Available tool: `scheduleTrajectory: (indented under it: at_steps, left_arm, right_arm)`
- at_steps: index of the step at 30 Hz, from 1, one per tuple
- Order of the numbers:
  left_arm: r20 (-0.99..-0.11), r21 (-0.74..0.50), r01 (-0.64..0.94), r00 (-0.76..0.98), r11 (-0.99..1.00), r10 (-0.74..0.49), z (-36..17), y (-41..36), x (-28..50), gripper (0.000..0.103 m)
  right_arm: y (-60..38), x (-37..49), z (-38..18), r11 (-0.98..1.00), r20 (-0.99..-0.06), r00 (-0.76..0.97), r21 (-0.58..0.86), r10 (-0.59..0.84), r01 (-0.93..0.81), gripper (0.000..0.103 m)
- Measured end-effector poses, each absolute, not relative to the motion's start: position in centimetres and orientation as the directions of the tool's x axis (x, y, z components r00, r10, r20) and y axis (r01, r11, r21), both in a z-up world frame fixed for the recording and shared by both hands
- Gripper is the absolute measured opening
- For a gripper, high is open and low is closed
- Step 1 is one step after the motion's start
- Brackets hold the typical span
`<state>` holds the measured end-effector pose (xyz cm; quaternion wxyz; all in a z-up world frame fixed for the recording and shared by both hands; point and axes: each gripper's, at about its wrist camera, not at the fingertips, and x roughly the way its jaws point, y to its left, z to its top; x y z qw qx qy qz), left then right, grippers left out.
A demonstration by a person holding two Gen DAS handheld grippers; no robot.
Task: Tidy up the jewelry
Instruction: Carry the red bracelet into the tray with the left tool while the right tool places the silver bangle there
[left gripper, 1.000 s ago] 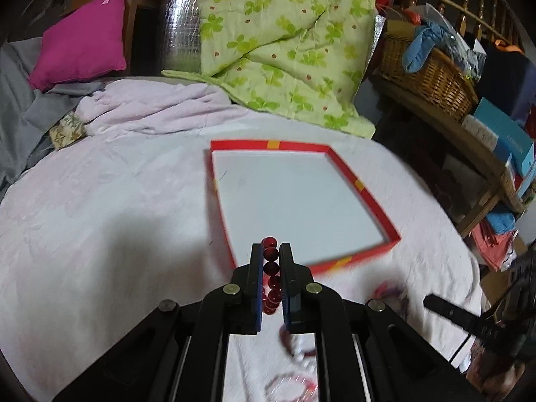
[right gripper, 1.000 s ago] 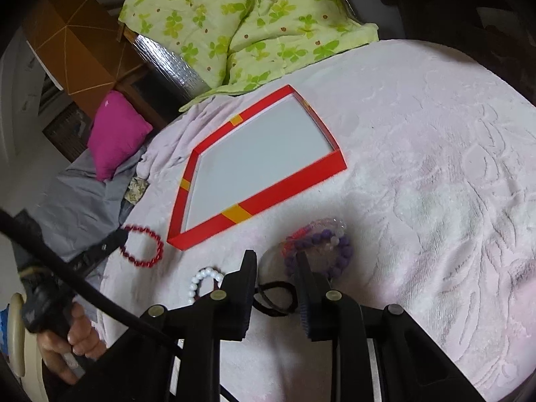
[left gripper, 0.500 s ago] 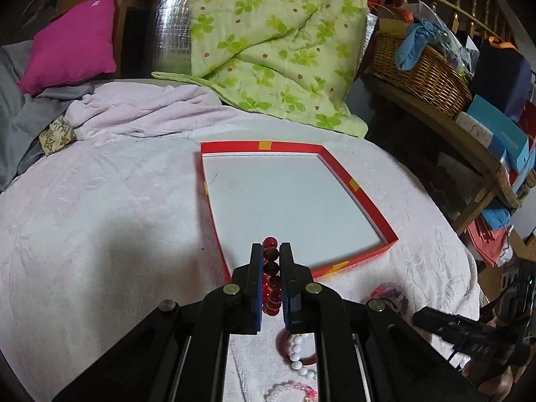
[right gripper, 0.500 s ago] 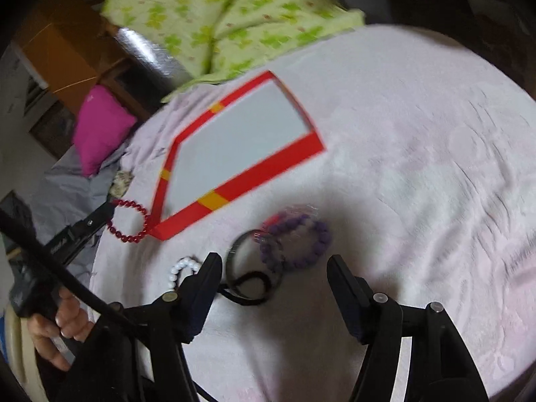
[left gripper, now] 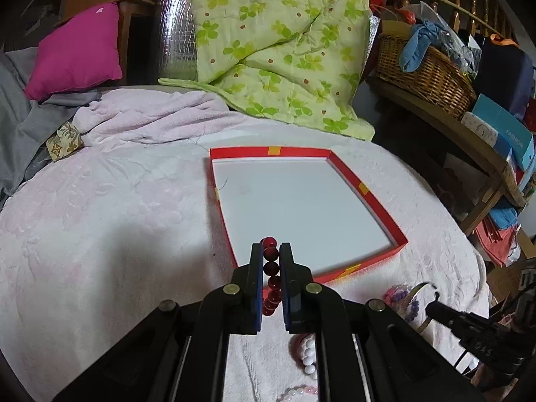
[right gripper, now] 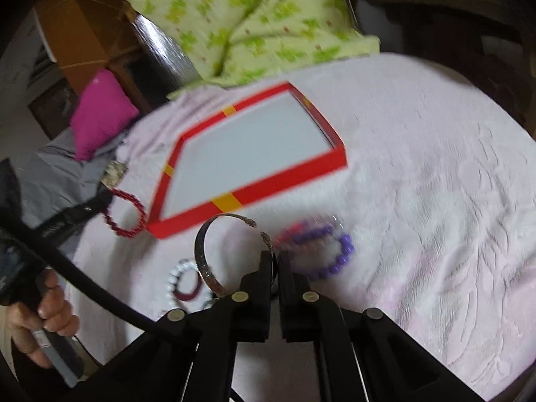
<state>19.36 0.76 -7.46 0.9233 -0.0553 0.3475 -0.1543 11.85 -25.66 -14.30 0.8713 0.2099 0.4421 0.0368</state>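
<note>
Before red tray (right gripper: 288,181), right hand-held gripper (right gripper: 275,258) clamping bangle (right gripper: 204,258)

Red bead bracelet (left gripper: 270,269): glossy, glass-like. Cuff bangle (right gripper: 204,261): engraved metal, shiny. Red tray (left gripper: 368,197): matt card beside them. Bed cover (left gripper: 100,234) beneath tray: rough embossed cloth

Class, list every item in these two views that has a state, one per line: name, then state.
Left hand-held gripper: shut on the red bead bracelet, which hangs above the blanket.
Right hand-held gripper: shut on the metal cuff bangle, lifted.
Red tray: open, empty.
Purple bead bracelet: lying on the blanket.
White bead bracelet: lying on the blanket.
</note>
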Motion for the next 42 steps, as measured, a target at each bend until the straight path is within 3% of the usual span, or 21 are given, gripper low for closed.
scheduleTrajectory:
  at_steps: [4,10,15,17,19,21,25,26,28,29,31,32,34,35,36,37,39,42]
  left_arm:
    - [-0.593,-0.214,0.261,0.731,0.941,-0.337,-6.9,0.4,19.5,0.009]
    - [-0.549,-0.235,0.286,0.749,0.929,-0.369,-6.0,-0.3,20.5,0.01]
    - [-0.548,-0.237,0.276,0.754,0.931,-0.363,-6.0,-0.2,21.2,0.01]
    - [-0.551,-0.237,0.265,0.756,0.935,-0.354,-6.1,0.3,21.5,0.01]
    - [-0.557,-0.24,0.247,0.757,0.939,-0.342,-6.2,1.0,21.6,0.01]
    - [-0.555,-0.242,0.235,0.762,0.941,-0.333,-6.2,1.4,21.5,0.01]
    - [-0.542,-0.248,0.235,0.77,0.94,-0.336,-6.0,1.3,21.3,0.01]
    - [-0.544,-0.243,0.239,0.769,0.94,-0.336,-6.1,1.0,21.2,0.01]
    - [-0.552,-0.238,0.245,0.762,0.94,-0.338,-6.3,0.5,21.2,0.01]
    - [-0.555,-0.234,0.249,0.76,0.94,-0.339,-6.4,0.3,21.2,0.01]
    - [-0.552,-0.227,0.255,0.761,0.94,-0.34,-6.3,0.0,21.1,0.01]
    - [-0.551,-0.228,0.255,0.762,0.94,-0.34,-6.3,-0.1,21.1,0.01]
    - [-0.552,-0.232,0.253,0.76,0.939,-0.341,-6.4,-0.1,21.2,0.01]
    - [-0.554,-0.232,0.252,0.76,0.94,-0.341,-6.4,-0.2,21.3,0.01]
    - [-0.555,-0.231,0.252,0.759,0.94,-0.34,-6.5,-0.2,21.3,0.01]
    - [-0.555,-0.232,0.252,0.759,0.94,-0.341,-6.5,-0.2,21.4,0.01]
    - [-0.554,-0.236,0.25,0.759,0.939,-0.341,-6.5,-0.2,21.5,0.01]
    - [-0.552,-0.243,0.25,0.759,0.937,-0.346,-6.5,-0.3,21.8,0.01]
  right_arm:
    - [-26.9,11.5,-12.5,0.883,-0.675,0.692,0.455,0.256,0.117,0.004]
    - [-28.0,15.2,-11.9,0.858,-0.643,0.727,0.491,0.239,0.153,0.004]
    - [-28.3,15.9,-10.4,0.791,-0.539,0.767,0.608,0.347,0.07,0.004]
    - [-27.4,15.8,-10.7,0.841,-0.592,0.729,0.54,0.344,0.042,0.004]
    - [-25.7,16.1,-12.5,0.936,-0.749,0.624,0.343,0.221,0.08,0.004]
    - [-26.5,16.0,-14.3,0.917,-0.784,0.574,0.374,0.234,0.137,0.004]
    - [-27.2,14.8,-12.5,0.857,-0.666,0.644,0.515,0.376,0.034,0.004]
    - [-26.8,15.3,-12.4,0.875,-0.69,0.631,0.483,0.355,0.035,0.003]
    - [-25.2,15.9,-13.5,0.956,-0.778,0.599,0.285,0.189,0.068,0.003]
    - [-25.7,16.1,-14.2,0.929,-0.778,0.574,0.361,0.256,0.075,0.004]
    - [-27.5,16.4,-15.4,0.762,-0.665,0.56,0.641,0.494,0.089,0.003]
    - [-27.7,16.3,-15.0,0.752,-0.641,0.583,0.655,0.499,0.077,0.003]
    - [-25.9,16.5,-14.0,0.922,-0.759,0.597,0.38,0.261,0.08,0.003]
    - [-25.8,16.8,-14.5,0.922,-0.768,0.585,0.378,0.26,0.086,0.003]
    - [-27.1,17.0,-15.8,0.807,-0.71,0.561,0.578,0.426,0.119,0.003]
    - [-27.7,17.0,-16.3,0.743,-0.671,0.562,0.654,0.483,0.143,0.003]
    - [-26.8,16.9,-15.0,0.866,-0.74,0.594,0.481,0.317,0.138,0.003]
    - [-26.8,17.3,-14.4,0.832,-0.704,0.622,0.535,0.343,0.147,0.003]
